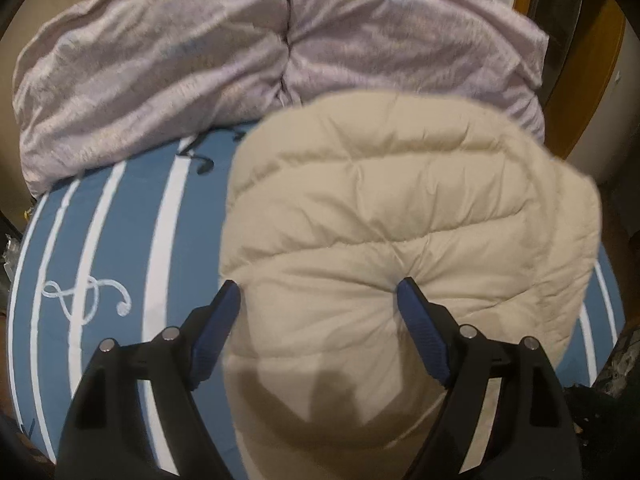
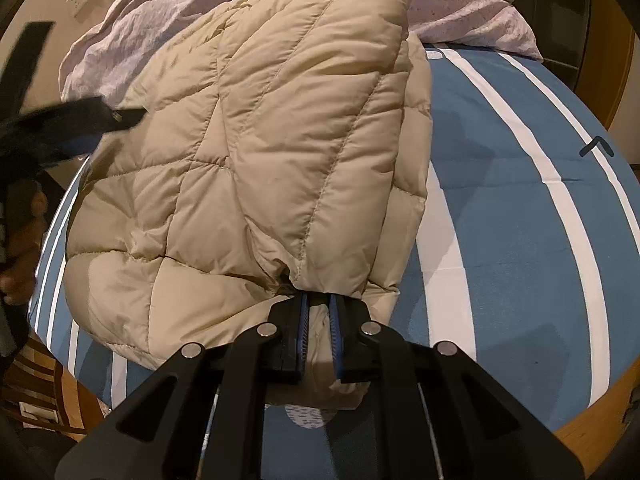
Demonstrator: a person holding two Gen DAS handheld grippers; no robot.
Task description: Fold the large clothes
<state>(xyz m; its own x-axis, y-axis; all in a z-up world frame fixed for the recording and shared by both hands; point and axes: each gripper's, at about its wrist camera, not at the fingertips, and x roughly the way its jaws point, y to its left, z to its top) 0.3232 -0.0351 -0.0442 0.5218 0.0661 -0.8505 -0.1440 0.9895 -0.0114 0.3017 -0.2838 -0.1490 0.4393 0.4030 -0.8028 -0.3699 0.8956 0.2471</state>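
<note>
A beige quilted puffer jacket (image 1: 400,208) lies folded over itself on the blue, white-striped bed sheet (image 1: 120,220). My left gripper (image 1: 318,290) stands open above its near part. The right fingertip (image 1: 408,292) dents the padding and the left fingertip (image 1: 230,292) is at the jacket's left edge. In the right wrist view the jacket (image 2: 260,140) fills the middle, and my right gripper (image 2: 319,300) is shut on a gathered bit of its near hem. The left gripper (image 2: 120,118) shows blurred at the jacket's far left edge.
A crumpled lilac duvet (image 1: 200,60) is heaped across the back of the bed (image 2: 520,200). The wooden bed frame (image 1: 580,80) runs along the right side, and its near edge (image 2: 592,432) shows in the right wrist view. A hand (image 2: 20,240) is at the far left.
</note>
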